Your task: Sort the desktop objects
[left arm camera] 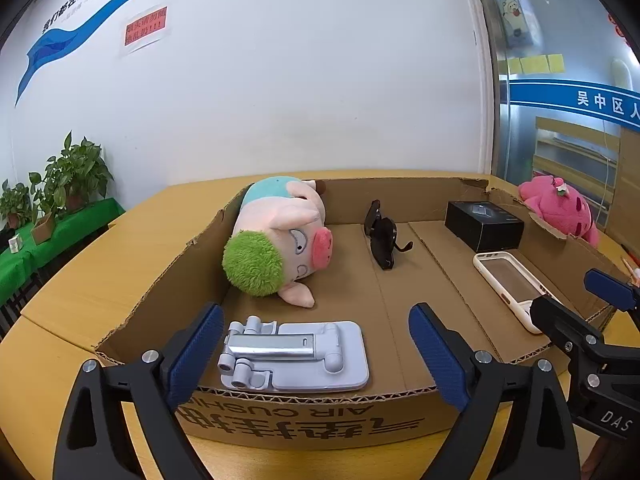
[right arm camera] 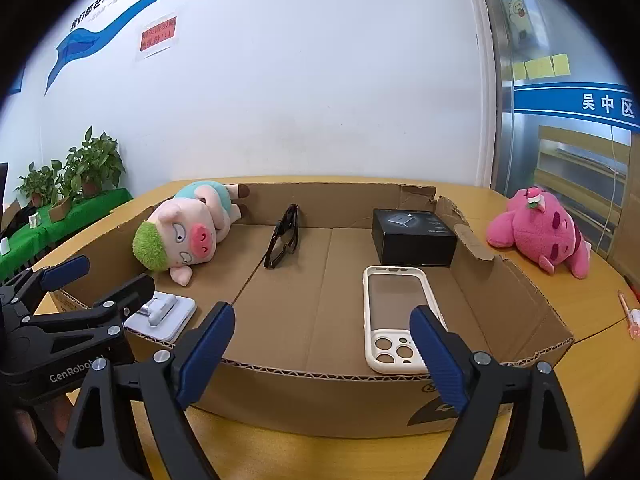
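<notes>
Left gripper (left arm camera: pixel 316 356): you held it wide with nothing between the pads, hovering at the near wall of the cardboard tray (left arm camera: pixel 320 396), just above the grey phone stand (left arm camera: pixel 294 354).
Right gripper (right arm camera: pixel 322 358): yours stood wide and empty too, over the near wall beside the white phone case (right arm camera: pixel 394 316).
Already in tray: pig plush (left arm camera: pixel 276 240), black sunglasses (left arm camera: pixel 382 240), black box (left arm camera: pixel 484 224), stand and case all lay inside.
Left out: the pink plush (right arm camera: pixel 540 232) sat on the table beyond the tray's right wall, and a pink pen (right arm camera: pixel 630 316) lay near the table's right edge.
Risk, reach: going for the pink plush across the tray, you could have caught the torn right wall or dragged the case.
Risk, pen: thin and flat on the table, it probably could have rolled off your pads.
Risk, crowding: your two grippers were near enough to knock together.
</notes>
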A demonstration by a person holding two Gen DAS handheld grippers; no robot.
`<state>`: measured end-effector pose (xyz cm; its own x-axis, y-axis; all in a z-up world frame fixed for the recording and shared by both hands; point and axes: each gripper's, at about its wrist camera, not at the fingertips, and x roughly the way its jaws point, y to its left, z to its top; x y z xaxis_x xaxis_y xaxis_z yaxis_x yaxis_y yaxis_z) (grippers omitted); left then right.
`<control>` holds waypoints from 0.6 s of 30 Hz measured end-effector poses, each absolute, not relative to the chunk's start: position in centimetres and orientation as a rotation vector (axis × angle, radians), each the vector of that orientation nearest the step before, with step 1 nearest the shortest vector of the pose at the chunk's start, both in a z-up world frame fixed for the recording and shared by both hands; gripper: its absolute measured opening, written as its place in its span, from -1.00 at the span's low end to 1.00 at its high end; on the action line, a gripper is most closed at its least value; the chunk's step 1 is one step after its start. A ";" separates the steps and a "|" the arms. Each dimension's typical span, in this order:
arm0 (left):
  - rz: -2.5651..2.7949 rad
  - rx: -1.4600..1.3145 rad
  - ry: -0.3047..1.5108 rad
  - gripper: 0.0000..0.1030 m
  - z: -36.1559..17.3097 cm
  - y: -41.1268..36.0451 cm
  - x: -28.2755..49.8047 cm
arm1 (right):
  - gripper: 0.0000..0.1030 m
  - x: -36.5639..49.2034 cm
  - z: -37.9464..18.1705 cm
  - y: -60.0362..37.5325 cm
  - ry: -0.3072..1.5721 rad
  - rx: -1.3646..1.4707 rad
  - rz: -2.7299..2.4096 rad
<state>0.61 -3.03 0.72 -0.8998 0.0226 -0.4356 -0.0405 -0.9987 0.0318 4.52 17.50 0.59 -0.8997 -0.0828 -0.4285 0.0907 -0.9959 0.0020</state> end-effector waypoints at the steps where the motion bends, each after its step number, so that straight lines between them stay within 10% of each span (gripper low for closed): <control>1: 3.028 -0.694 0.062 0.86 0.7 -3.0 0.6 | 0.73 4.5 0.5 17.6 0.026 0.669 -2.977; 18: 3.028 -0.696 0.060 0.88 0.7 -2.9 0.6 | 0.74 4.6 0.3 17.4 0.026 0.669 -2.975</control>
